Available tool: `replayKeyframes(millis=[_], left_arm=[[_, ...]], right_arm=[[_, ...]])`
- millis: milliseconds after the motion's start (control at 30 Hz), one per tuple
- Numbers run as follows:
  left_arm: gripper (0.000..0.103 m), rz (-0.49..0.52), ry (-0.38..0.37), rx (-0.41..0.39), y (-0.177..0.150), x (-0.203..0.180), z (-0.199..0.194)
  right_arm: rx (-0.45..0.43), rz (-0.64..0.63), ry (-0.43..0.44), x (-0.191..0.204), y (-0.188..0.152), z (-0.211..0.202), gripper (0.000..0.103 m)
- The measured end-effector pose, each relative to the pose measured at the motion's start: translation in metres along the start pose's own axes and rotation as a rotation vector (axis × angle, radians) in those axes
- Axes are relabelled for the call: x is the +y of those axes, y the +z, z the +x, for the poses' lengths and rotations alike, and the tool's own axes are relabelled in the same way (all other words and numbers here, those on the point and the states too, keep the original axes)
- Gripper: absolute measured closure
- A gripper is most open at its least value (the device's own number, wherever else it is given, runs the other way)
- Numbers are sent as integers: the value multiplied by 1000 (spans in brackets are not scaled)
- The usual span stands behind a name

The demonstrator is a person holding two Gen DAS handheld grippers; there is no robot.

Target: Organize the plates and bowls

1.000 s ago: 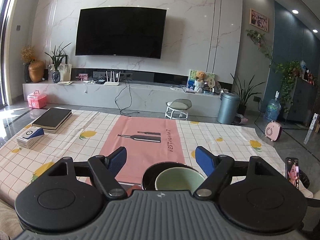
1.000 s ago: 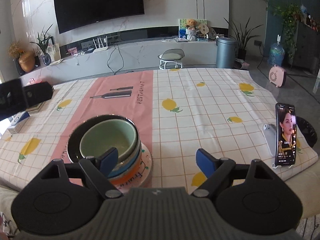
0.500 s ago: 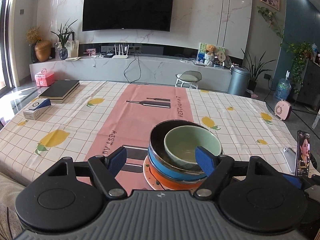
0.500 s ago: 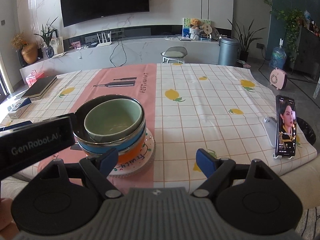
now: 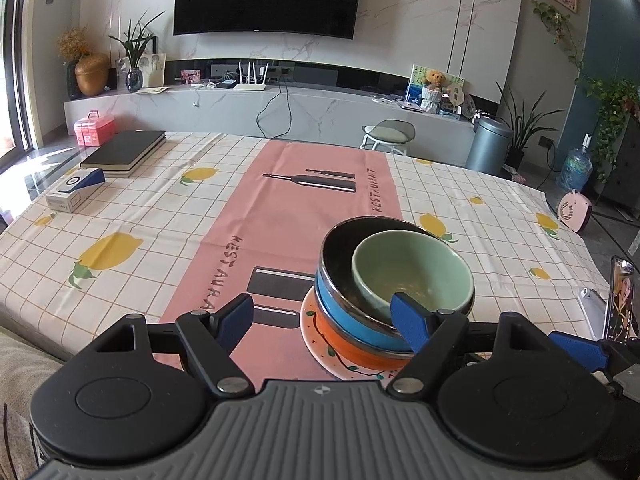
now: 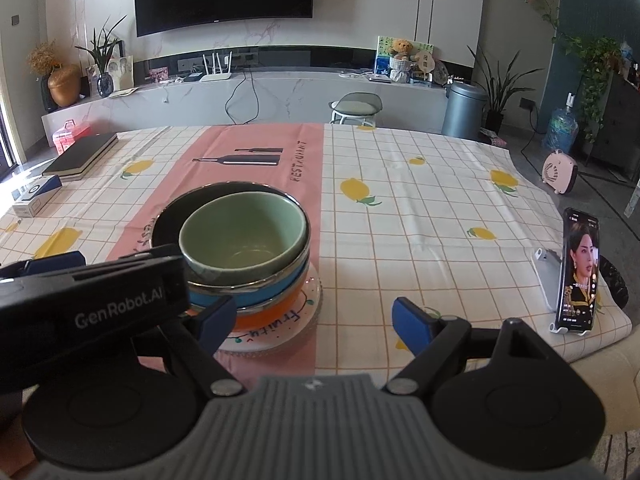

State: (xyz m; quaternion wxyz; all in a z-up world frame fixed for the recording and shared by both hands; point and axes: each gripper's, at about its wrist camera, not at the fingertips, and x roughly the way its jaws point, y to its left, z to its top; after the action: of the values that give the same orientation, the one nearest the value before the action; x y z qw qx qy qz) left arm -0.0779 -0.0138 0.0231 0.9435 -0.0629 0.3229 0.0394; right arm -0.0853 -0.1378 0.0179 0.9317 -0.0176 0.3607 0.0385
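While jaws gape, bowl stack (image 5: 384, 296) sits ahead (untouched).

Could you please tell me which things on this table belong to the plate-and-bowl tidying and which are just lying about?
Job: green bowl, black bowl, blue bowl, orange bowl, patterned plate.

Lying about: phone, notebooks, small box.

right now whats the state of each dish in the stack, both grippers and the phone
green bowl: upright, empty, topmost, nested off-centre in the black bowl
black bowl: upright, nested in the blue bowl
blue bowl: upright, on the orange bowl
orange bowl: upright, on the plate
plate: flat on the tablecloth
left gripper: fingers open, holding nothing
right gripper: fingers open, holding nothing
phone: propped upright, screen lit
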Motion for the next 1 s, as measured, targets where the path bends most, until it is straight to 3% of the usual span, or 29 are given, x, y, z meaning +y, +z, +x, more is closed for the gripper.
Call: replayKeyframes(millis=[133,400,1000], left_arm=[[11,4,28,16,4,7,6],[11,6,11,47,4,12,16],[11,0,-2,59,5,11,17]], right_arm=[[33,-6,26,9,4,9,19],[86,-20,47,15,10,28,19],[86,-17,37,15,8,30,20]])
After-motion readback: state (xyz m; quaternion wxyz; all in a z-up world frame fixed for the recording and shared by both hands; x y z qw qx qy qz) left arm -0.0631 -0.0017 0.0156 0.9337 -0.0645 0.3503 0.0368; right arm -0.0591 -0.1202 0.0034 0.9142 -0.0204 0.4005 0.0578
